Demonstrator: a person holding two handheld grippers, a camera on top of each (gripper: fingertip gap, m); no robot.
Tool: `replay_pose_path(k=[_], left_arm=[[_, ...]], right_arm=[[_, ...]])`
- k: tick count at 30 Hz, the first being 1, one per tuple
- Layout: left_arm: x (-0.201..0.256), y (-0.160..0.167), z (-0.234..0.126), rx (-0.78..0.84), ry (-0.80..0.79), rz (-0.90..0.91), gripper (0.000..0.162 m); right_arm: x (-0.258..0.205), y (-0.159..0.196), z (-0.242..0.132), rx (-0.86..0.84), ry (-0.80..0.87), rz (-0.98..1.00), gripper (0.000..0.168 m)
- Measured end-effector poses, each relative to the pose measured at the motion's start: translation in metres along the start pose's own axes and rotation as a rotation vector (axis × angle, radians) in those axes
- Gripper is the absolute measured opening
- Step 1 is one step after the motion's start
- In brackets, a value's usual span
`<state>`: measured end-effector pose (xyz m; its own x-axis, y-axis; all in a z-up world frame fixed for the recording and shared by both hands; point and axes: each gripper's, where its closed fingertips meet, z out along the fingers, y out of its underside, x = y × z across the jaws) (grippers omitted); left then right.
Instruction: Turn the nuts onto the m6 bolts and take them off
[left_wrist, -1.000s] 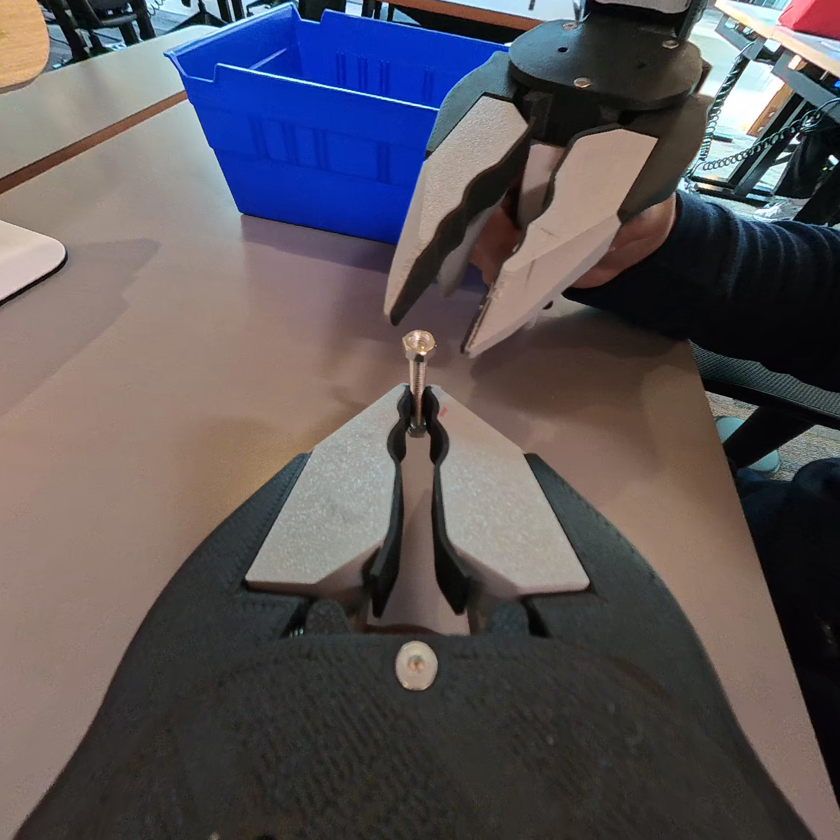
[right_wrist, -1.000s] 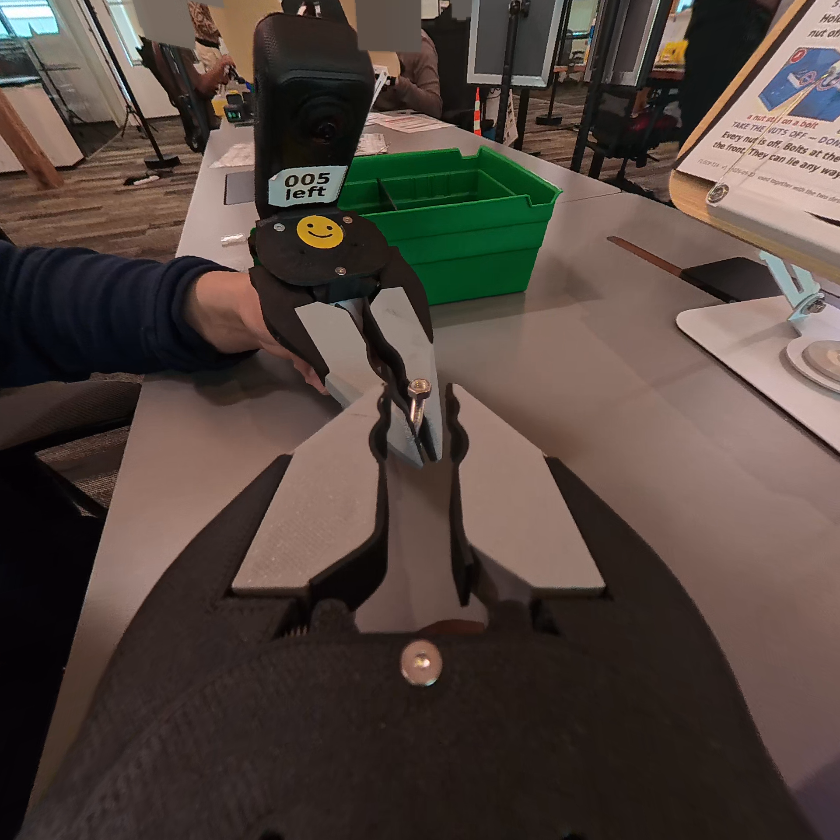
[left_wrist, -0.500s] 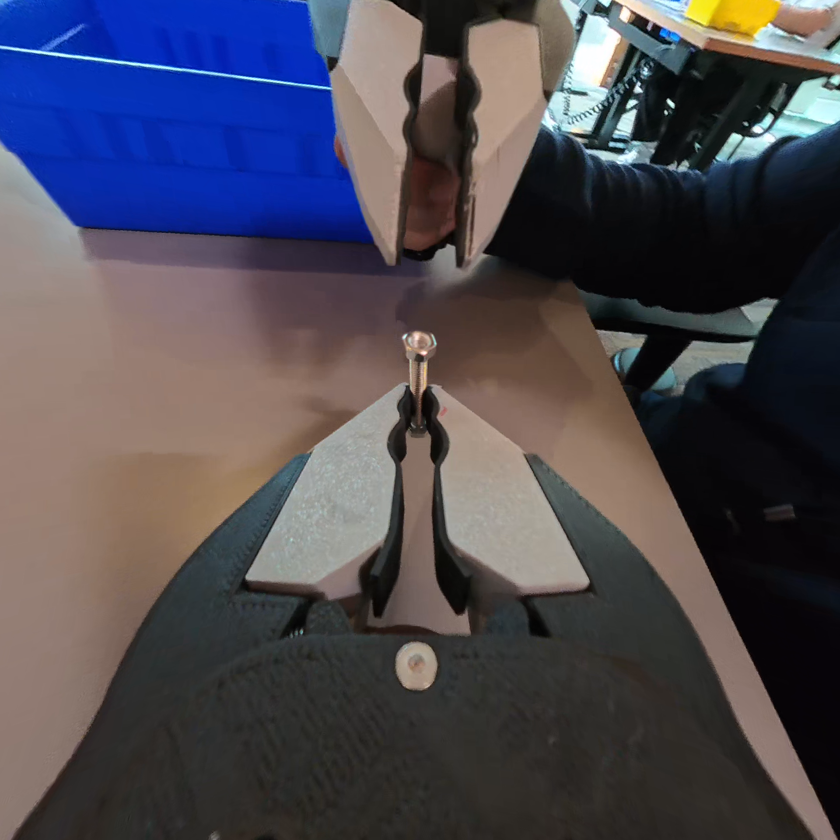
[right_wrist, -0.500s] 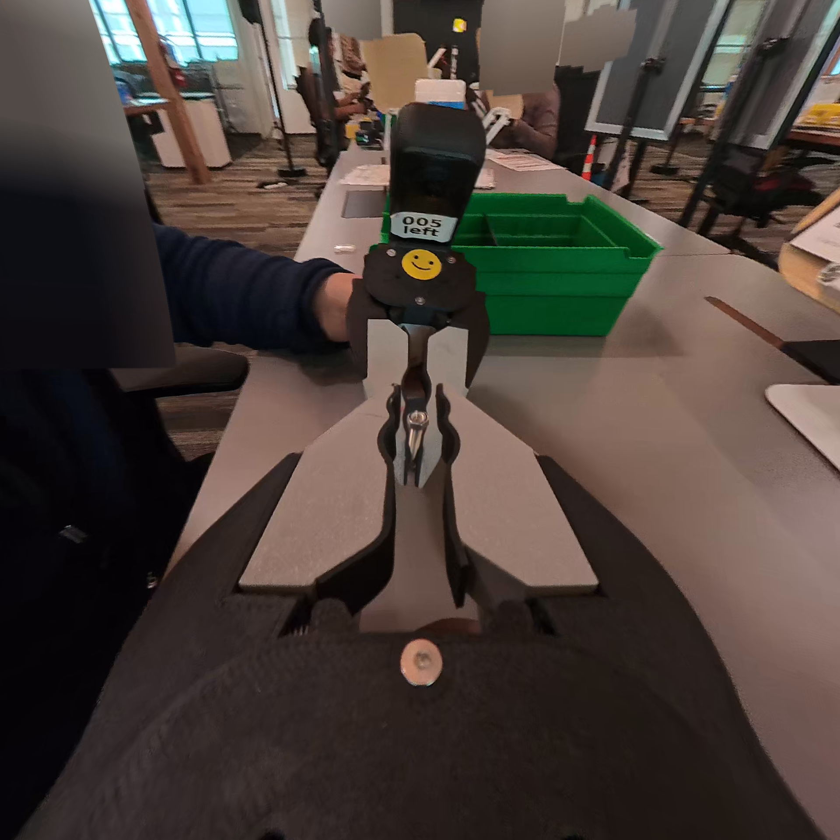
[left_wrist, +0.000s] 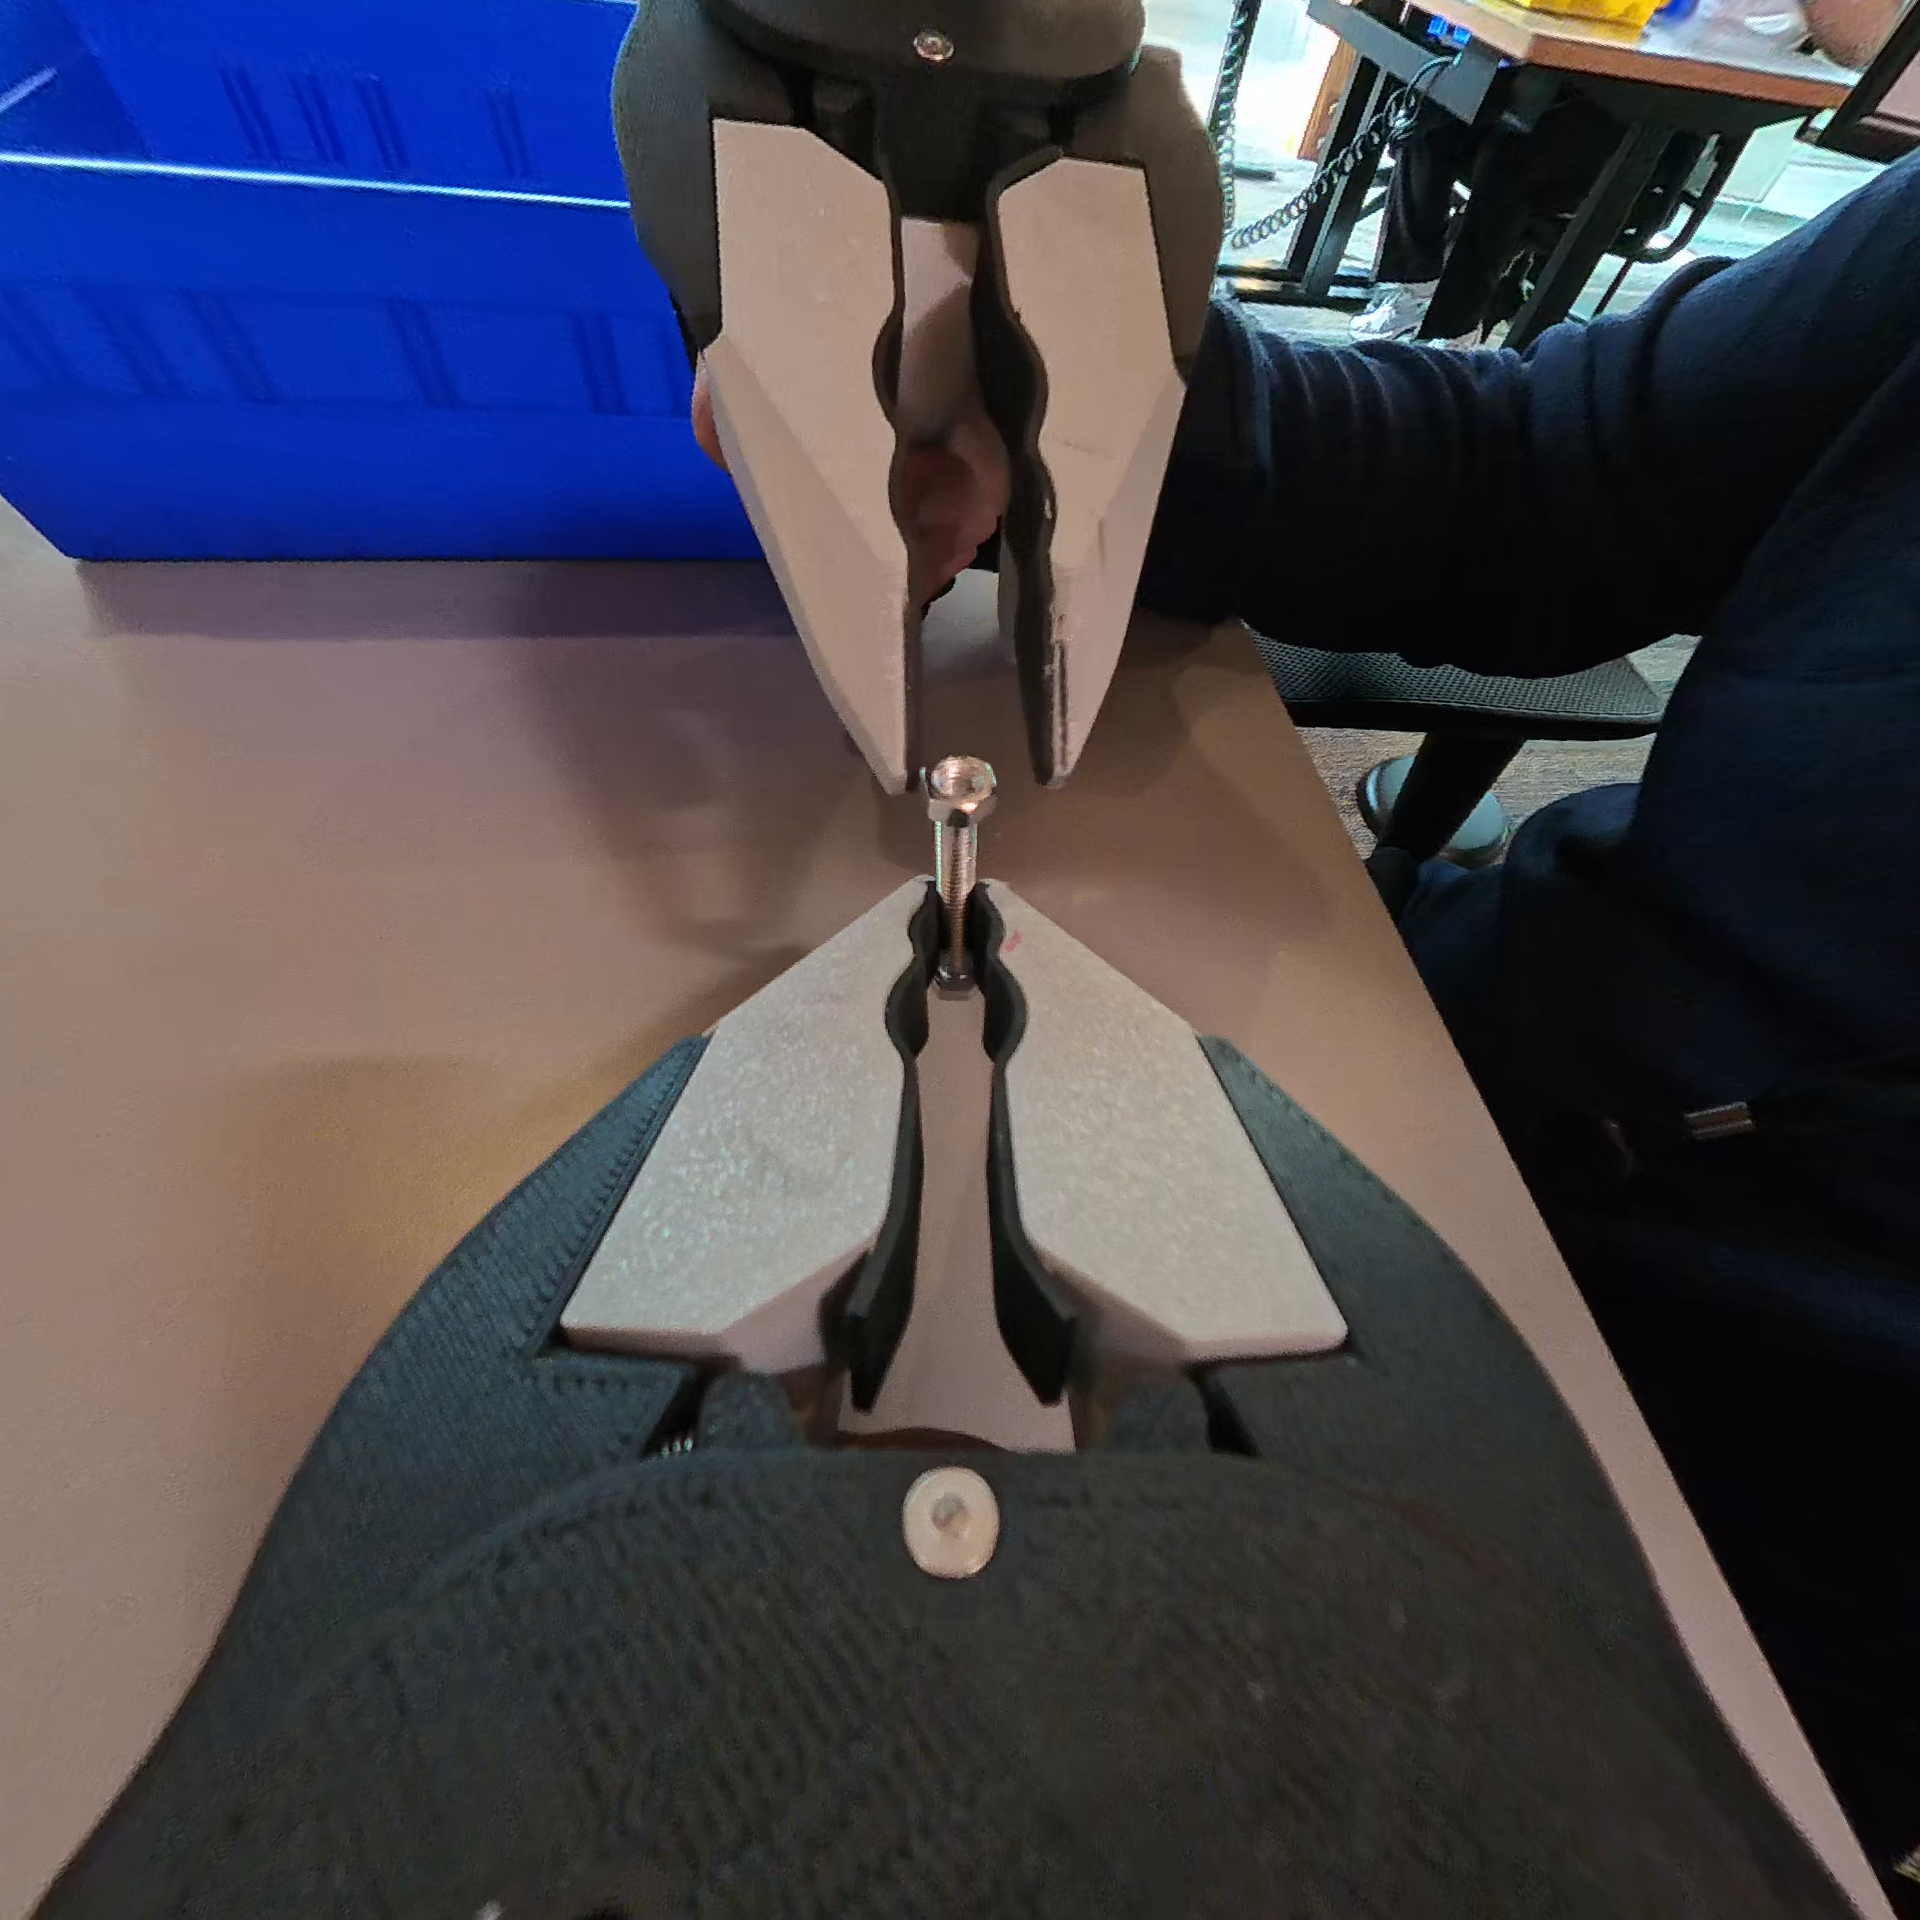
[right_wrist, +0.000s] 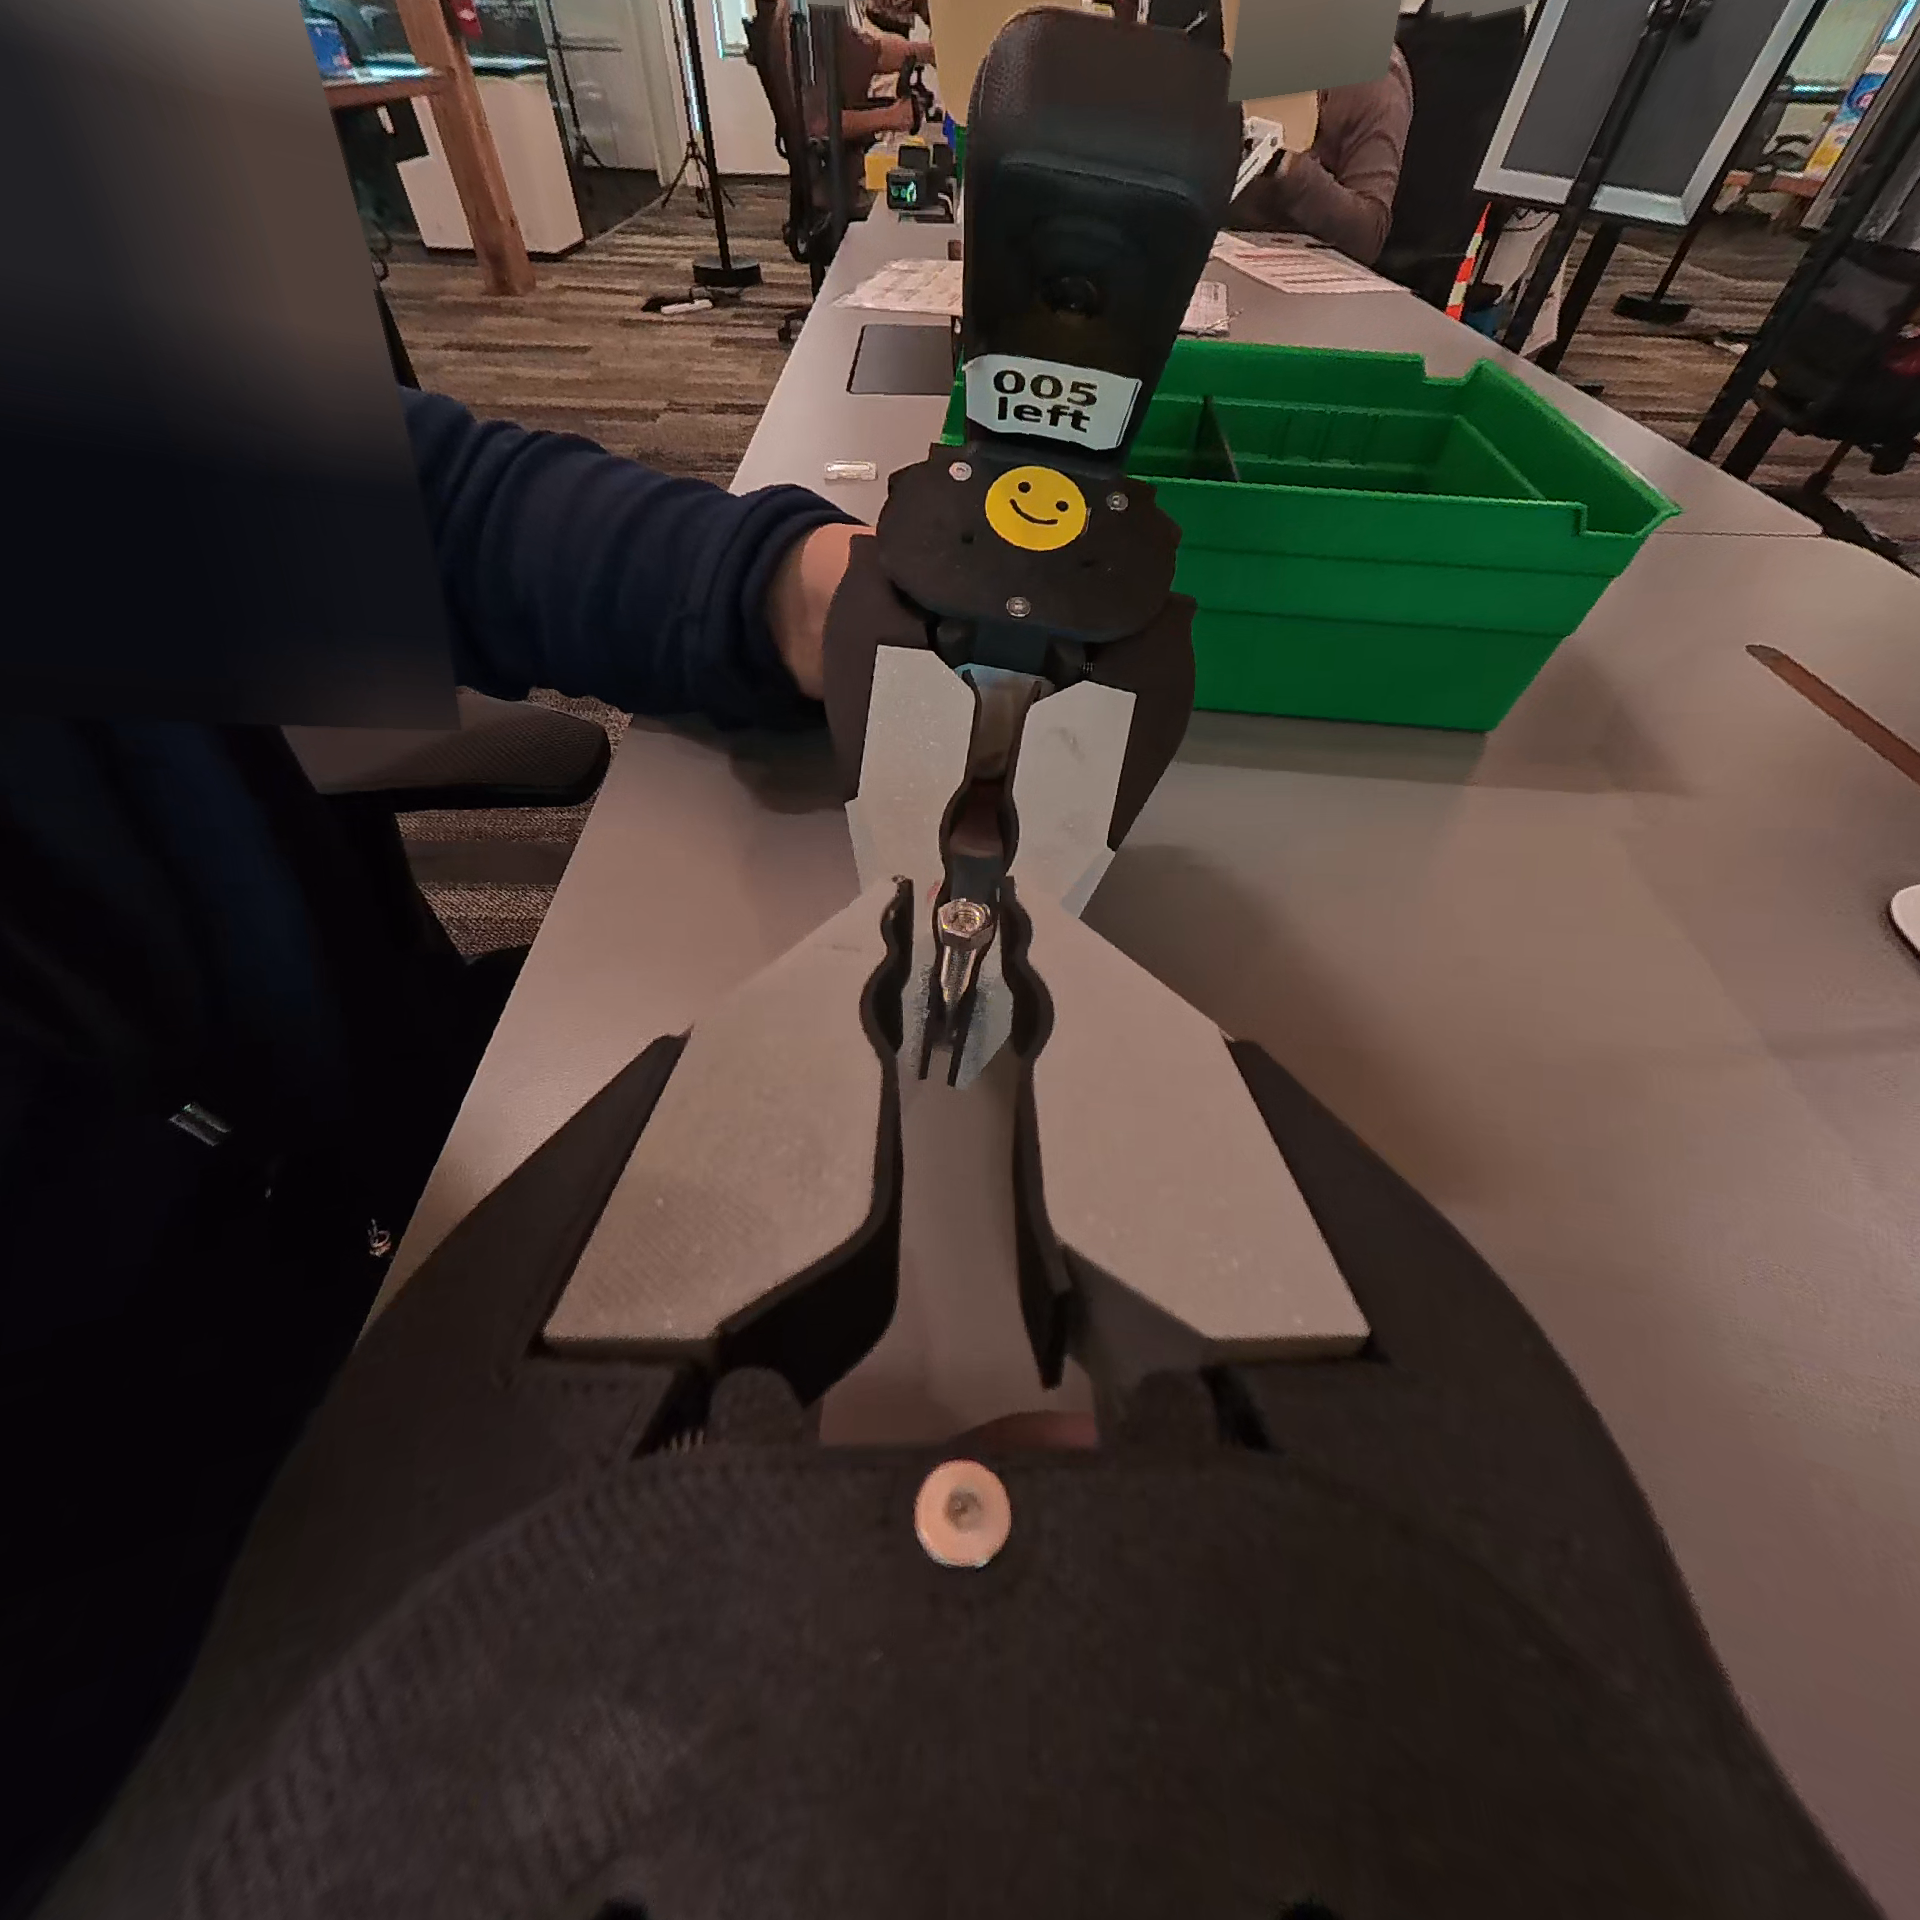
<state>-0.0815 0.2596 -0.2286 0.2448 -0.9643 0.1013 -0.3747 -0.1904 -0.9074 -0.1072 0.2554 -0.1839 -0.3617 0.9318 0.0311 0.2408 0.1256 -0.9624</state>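
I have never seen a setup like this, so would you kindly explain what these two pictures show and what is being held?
There is no robot here: a person holds a hand-operated two-finger gripper in each hand, and each carries a camera looking forward along its fingers. One picture comes from the left gripper, the other from the right gripper, so each view also shows the other gripper facing it. The left gripper is shut on a silver bolt, held by its lower shank with the hex head pointing away; a nut seems to sit on the shank between the fingers. The right gripper is open, its tips on either side of the bolt head, not yet gripping. On the grey table stand a blue bin and a green bin.
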Motion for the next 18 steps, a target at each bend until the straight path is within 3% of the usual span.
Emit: replay_pose_path(k=[18], left_arm=[[0.0043,-0.0038,-0.0012,0.013,0.018,-0.003,0.003]], right_arm=[[-0.002,0.0031,0.001,-0.016,0.006,-0.028,0.007]])
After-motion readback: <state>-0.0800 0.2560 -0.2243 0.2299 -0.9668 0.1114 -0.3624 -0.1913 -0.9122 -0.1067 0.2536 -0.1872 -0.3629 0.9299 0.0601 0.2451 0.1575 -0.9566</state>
